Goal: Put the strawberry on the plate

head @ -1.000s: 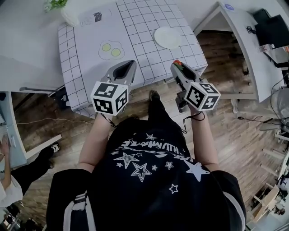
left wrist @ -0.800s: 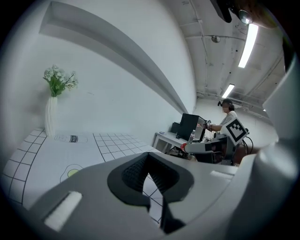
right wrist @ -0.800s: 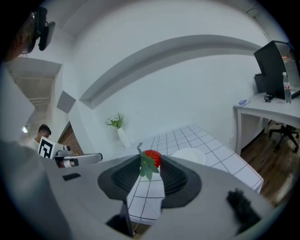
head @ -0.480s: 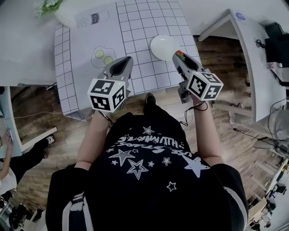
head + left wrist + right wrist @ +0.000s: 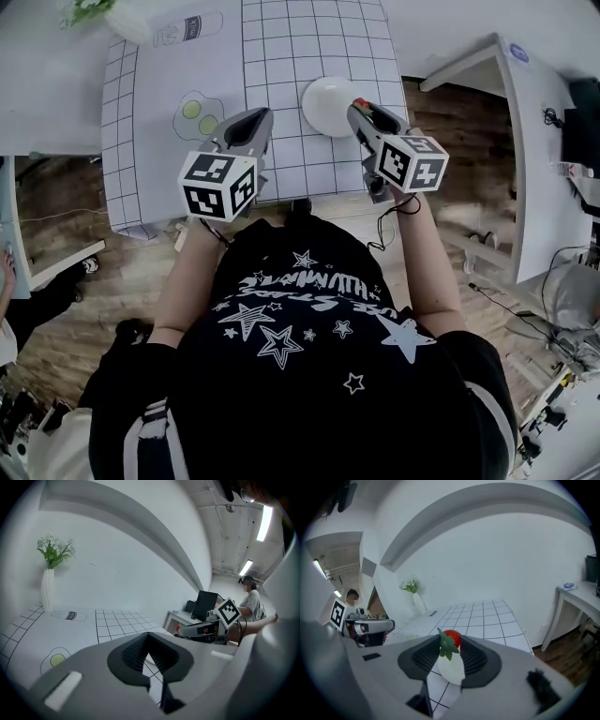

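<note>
A red strawberry [image 5: 451,638] with green leaves sits pinched between the pads of my right gripper [image 5: 451,643], which is shut on it. In the head view that gripper [image 5: 360,109] holds the strawberry [image 5: 359,102] at the right rim of the white plate [image 5: 326,101], a little above it. Through the jaws the plate [image 5: 452,668] shows just below the berry. My left gripper [image 5: 255,122] hovers over the checked tablecloth to the left of the plate. Its jaws meet at the tips with nothing between them [image 5: 149,637].
The cloth carries a fried-egg print [image 5: 197,111] and a bottle print [image 5: 187,28]. A white vase with flowers [image 5: 48,590] stands at the table's far left corner. A white side desk [image 5: 525,141] stands to the right. Another person [image 5: 249,603] is by it.
Both grippers have moved forward over the table. The right one has carried the strawberry from the table's near edge up to the plate's right rim.
</note>
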`<state>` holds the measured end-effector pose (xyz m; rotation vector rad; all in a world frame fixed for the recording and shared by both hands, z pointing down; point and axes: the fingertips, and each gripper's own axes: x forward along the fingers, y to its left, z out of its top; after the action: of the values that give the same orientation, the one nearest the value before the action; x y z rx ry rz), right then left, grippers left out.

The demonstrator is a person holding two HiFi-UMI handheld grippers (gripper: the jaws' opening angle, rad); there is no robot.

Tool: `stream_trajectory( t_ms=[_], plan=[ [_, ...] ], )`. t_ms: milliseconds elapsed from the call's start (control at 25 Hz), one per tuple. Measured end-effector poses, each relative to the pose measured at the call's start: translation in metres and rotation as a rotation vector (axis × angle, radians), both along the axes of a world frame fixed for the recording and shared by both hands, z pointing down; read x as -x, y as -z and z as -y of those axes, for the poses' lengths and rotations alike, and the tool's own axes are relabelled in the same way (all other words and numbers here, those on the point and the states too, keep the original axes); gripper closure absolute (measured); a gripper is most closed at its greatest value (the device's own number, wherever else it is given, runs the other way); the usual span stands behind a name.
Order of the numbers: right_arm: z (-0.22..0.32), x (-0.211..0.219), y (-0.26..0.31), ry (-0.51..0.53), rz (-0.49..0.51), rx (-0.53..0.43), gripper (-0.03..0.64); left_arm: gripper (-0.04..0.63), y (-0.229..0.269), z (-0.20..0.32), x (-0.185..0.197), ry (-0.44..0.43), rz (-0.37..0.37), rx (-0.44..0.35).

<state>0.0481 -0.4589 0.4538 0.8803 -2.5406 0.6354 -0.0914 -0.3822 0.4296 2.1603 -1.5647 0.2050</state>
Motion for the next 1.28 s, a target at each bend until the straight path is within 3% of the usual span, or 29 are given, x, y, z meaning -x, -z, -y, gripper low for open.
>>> stream_trajectory(
  t_ms=[560,1280],
  plan=[
    [0.017,0.021,-0.07,0.226,-0.164,0.039,0.473,0.586,-0.029,0.017,-0.014,0.107,0.008,0.057],
    [0.018,0.026,-0.108,0.324,-0.324,0.051,0.471,0.586,-0.035,0.011,-0.008,0.171,0.044,0.079]
  ],
)
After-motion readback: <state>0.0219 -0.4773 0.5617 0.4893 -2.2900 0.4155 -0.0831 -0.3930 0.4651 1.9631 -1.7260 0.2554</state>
